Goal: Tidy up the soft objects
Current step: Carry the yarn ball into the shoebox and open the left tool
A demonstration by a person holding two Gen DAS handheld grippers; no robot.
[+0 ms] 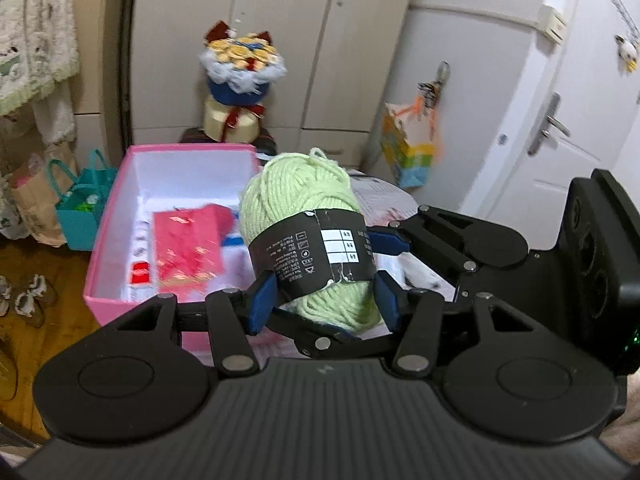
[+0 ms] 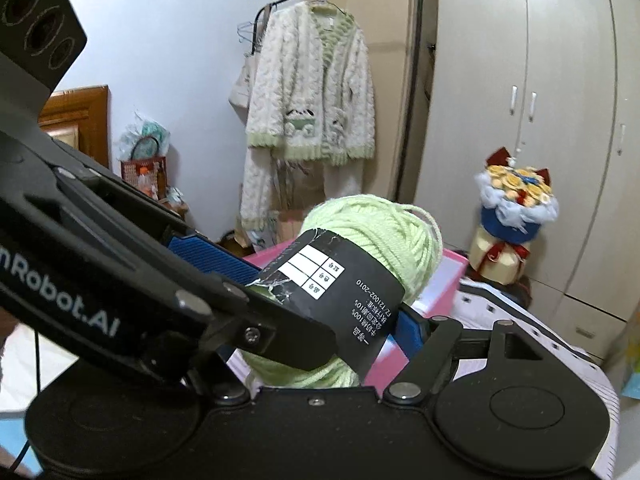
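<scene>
A pale green ball of yarn [image 1: 304, 200] with a black paper band is held upright above the near right corner of an open pink box [image 1: 108, 216]. My left gripper [image 1: 326, 296] is shut on the yarn, blue pads pressing its lower sides. In the right wrist view the same yarn [image 2: 380, 232] sits between my right gripper's [image 2: 320, 304] blue pads as well, with the left gripper's arm [image 2: 100, 264] crossing in front. Both grippers grip the one ball. The pink box [image 2: 448, 280] lies just behind it.
The pink box holds a red packet [image 1: 188, 248] and papers. A flower bouquet [image 1: 240, 68] stands on a stool behind it. Teal and paper bags [image 1: 80, 208] sit on the wooden floor at left. A cardigan [image 2: 308, 104] hangs on a rack; wardrobes and a white door stand behind.
</scene>
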